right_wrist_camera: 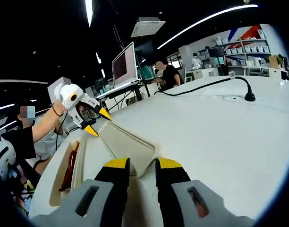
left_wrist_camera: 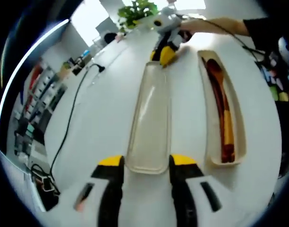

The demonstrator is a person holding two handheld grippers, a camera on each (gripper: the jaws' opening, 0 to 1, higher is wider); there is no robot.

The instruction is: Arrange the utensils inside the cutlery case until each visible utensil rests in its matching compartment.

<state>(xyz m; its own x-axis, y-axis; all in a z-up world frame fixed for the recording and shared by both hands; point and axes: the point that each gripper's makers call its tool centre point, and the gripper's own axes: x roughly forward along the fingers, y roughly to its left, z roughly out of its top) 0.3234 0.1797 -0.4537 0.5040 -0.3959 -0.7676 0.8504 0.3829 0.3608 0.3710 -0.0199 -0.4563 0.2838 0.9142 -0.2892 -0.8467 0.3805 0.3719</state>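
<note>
Left gripper view: translucent beige lid point(left_wrist_camera: 149, 125) beside utensil-filled case point(left_wrist_camera: 223, 113).

Bright overhead strip lights point(right_wrist_camera: 89, 10) wash the white bench point(left_wrist_camera: 106, 118) to near glare, shadows faint, both views soft and slightly blurred throughout, straight lines bowing hard toward the edges, ceiling dark.
</note>
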